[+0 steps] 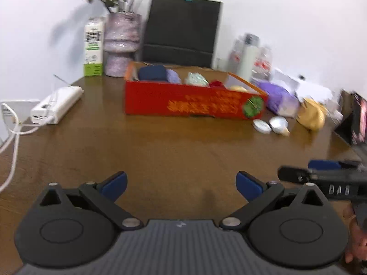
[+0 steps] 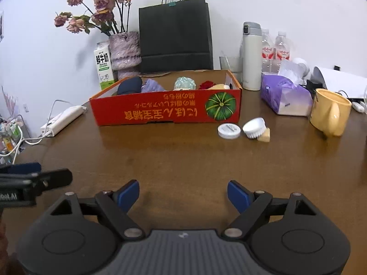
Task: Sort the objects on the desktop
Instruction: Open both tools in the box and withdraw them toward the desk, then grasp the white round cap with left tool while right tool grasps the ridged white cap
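Brush (image 2: 254,127) beside red box (image 2: 165,112): light, rigid, bristles soft; grip round white cap; left tongs (image 1: 181,184) and right tongs (image 2: 183,193) open, empty.

Bare table (image 2: 183,160) before red box (image 2: 160,112)

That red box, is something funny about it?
Yes. The writing and the pumpkin picture on the red box are upside down from here. It stands flat on the table, and nothing has spilled.
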{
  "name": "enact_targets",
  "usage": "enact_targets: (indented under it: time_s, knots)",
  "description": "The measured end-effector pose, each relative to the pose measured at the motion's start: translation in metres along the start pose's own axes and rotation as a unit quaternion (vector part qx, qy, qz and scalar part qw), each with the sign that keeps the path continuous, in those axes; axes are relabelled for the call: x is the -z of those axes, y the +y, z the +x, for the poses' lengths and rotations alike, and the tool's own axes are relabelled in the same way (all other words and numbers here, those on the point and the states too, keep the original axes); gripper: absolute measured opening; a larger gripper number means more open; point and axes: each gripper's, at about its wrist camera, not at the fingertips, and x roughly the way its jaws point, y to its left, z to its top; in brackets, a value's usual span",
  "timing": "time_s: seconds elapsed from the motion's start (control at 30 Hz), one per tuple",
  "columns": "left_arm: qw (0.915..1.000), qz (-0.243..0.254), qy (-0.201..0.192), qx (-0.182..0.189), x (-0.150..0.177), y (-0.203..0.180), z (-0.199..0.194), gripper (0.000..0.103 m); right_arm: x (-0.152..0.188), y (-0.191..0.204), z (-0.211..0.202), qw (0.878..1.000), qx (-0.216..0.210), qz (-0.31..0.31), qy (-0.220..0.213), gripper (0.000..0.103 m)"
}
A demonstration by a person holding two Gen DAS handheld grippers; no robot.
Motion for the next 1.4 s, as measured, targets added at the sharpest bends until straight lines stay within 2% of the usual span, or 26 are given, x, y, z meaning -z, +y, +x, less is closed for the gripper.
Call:
enact_targets:
  time_s: [0.07, 0.17, 0.3, 0.47, 0.67, 1.0, 1.07, 1.17, 1.23, 1.4]
  knots:
    - [0.9997, 0.018, 0.015, -0.001, 0.006, -0.007, 0.003, 0.103, 0.007, 0.003, -0.001, 1.0, 0.003, 0.006, 0.006, 0.087]
    - [0.9996, 0.025, 0.003, -0.009, 0.008, -0.011, -0.002, 0.103, 0.01, 0.01, -0.005, 1.0, 0.007, -0.01, 0.0, 0.088]
    - [0.9995, 0.005, 0.026, -0.016, 0.009, -0.006, 0.006, 0.103, 0.014, 0.018, -0.007, 0.999, 0.02, -0.032, -0.012, 0.089]
    - [0.9992, -0.025, 0.017, -0.027, 0.008, 0.003, 0.005, 0.103, 0.016, 0.019, -0.009, 0.998, 0.035, -0.036, -0.026, 0.089]
    - [0.9994, -0.003, 0.026, -0.023, 0.008, -0.005, 0.008, 0.103, 0.015, 0.014, -0.007, 0.999, 0.037, -0.022, -0.023, 0.089]
    - [0.9992, -0.01, 0.029, -0.025, 0.008, -0.003, 0.008, 0.103, 0.015, 0.011, -0.006, 0.999, 0.035, -0.013, -0.021, 0.089]
    - [0.9989, -0.018, 0.032, -0.03, 0.004, -0.003, 0.013, 0.103, 0.013, 0.011, -0.005, 0.999, 0.022, -0.018, -0.017, 0.089]
    - [0.9994, -0.018, 0.026, -0.018, -0.007, -0.004, 0.023, 0.103, 0.005, 0.005, -0.001, 1.0, 0.008, -0.018, -0.015, 0.089]
    - [0.9997, -0.009, 0.017, -0.017, -0.019, -0.01, 0.033, 0.103, -0.005, -0.002, 0.003, 0.999, 0.015, -0.023, -0.024, 0.089]
    - [0.9996, 0.021, 0.012, 0.015, -0.056, -0.034, 0.079, 0.103, -0.041, -0.034, 0.032, 0.998, 0.046, -0.016, -0.03, 0.086]
